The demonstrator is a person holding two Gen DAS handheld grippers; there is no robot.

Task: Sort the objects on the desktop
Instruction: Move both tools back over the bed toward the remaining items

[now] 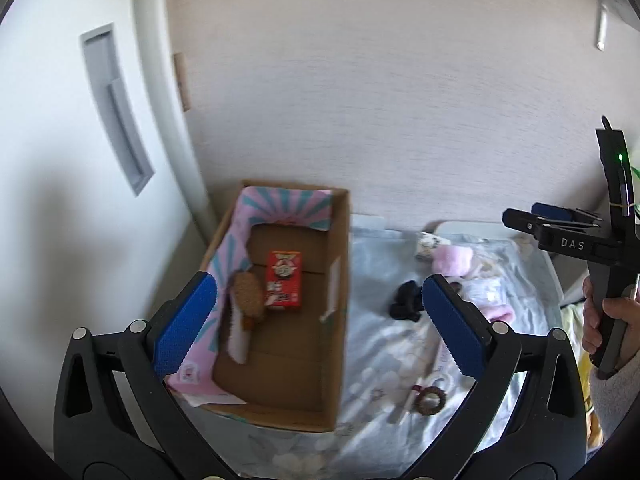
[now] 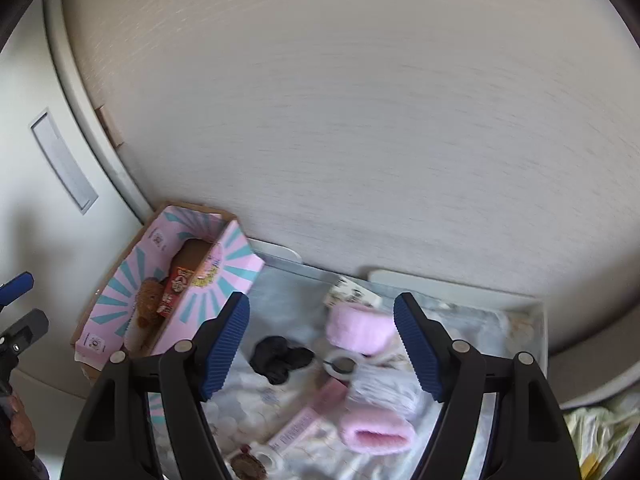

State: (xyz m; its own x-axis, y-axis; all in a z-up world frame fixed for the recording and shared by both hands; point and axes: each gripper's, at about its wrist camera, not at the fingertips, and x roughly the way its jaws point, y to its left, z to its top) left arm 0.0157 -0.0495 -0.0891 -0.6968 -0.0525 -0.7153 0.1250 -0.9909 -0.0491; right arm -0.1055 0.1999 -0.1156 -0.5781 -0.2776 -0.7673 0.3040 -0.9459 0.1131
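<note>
Left gripper [image 1: 320, 328] above cardboard box [image 1: 280, 408]

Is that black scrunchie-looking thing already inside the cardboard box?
No, the black scrunchie lies on the pale cloth to the right of the cardboard box, which holds only a red packet and a brown brush.

Beige textured wall [image 1: 400, 100] behind everything; white door [image 1: 60, 140] left of the wall, grey recessed handle [image 1: 116, 112] set in the door; yellowish fabric [image 2: 600, 428] lower right of the wall.
</note>
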